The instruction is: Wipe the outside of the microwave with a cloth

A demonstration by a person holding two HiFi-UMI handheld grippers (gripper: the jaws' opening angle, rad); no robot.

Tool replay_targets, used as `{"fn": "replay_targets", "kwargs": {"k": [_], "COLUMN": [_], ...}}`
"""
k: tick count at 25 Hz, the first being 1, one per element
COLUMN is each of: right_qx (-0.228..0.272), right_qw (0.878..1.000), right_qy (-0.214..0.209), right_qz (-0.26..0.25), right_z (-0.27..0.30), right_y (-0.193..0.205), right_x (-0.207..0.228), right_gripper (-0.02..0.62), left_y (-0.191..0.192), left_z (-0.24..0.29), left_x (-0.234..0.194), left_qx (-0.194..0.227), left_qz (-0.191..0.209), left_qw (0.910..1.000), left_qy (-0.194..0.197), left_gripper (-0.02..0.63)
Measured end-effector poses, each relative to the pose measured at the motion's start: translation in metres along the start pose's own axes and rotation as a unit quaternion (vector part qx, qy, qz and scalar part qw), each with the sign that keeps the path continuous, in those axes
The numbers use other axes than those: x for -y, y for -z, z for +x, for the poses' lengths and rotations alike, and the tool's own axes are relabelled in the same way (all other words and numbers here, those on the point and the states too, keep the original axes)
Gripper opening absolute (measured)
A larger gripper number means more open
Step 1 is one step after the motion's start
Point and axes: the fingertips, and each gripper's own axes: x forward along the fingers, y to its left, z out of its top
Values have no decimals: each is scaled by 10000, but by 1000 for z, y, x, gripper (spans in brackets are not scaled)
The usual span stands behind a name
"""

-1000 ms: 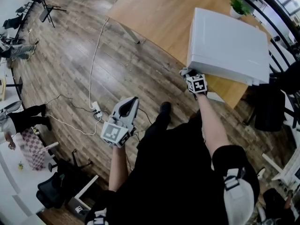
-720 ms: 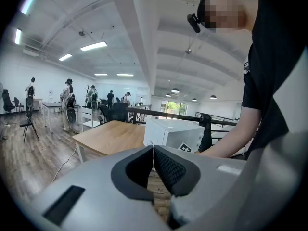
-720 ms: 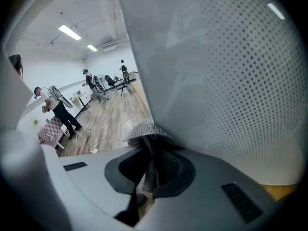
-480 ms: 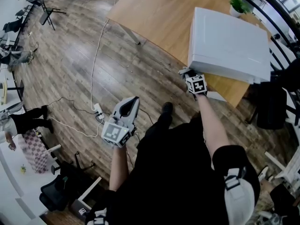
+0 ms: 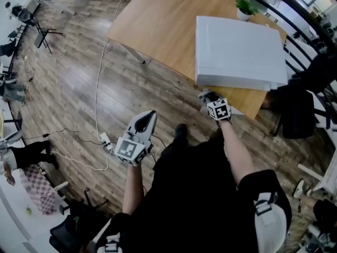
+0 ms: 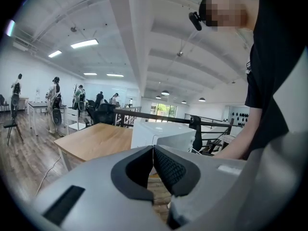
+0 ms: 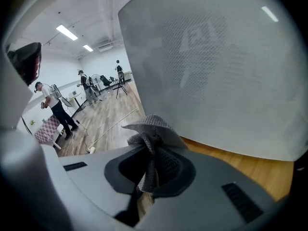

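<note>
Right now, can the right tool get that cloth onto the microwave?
Probably yes. The right tool, shut on the cloth, sits close in front of the microwave, and nothing visible stands between the cloth and its near face.

A white microwave (image 5: pixel 239 51) sits at the desk's (image 5: pixel 158 25) near right corner, its front face along the near edge. A small potted plant (image 5: pixel 243 7) stands behind it at the far edge. The right tool (image 5: pixel 208 96) is just at the microwave's lower near corner, with a bit of grey cloth (image 5: pixel 204 94) at its tip. The left tool (image 5: pixel 148 116) hangs over the wooden floor (image 5: pixel 68 67), well apart from the desk. A white cable (image 5: pixel 97 88) runs across the floor to a power strip (image 5: pixel 105 139).
</note>
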Motion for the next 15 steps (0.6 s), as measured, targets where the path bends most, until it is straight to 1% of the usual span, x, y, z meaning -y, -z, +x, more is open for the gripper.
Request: {"fn": "replay_targets", "kwargs": {"k": [5, 9, 12, 15], "right_qx": [120, 200, 326, 578], "right_qw": [9995, 9981, 9965, 9945], "right_qy": [269, 557, 733, 844], "right_qz": [68, 193, 254, 229], "right_z": [-43, -90, -124, -160], "right_y": [14, 25, 28, 20], "right_x": [42, 75, 90, 98], "right_gripper": [20, 20, 20, 20], "left_y": [-11, -27, -30, -38], "left_z": [41, 80, 101, 120], "left_x": [21, 43, 60, 76], "left_qx": [37, 121, 113, 123], "left_qz": [55, 97, 175, 286], "left_qw": [9994, 9978, 9953, 9924], "left_qy": [353, 639, 951, 1187], "left_gripper": [3, 3, 3, 3]}}
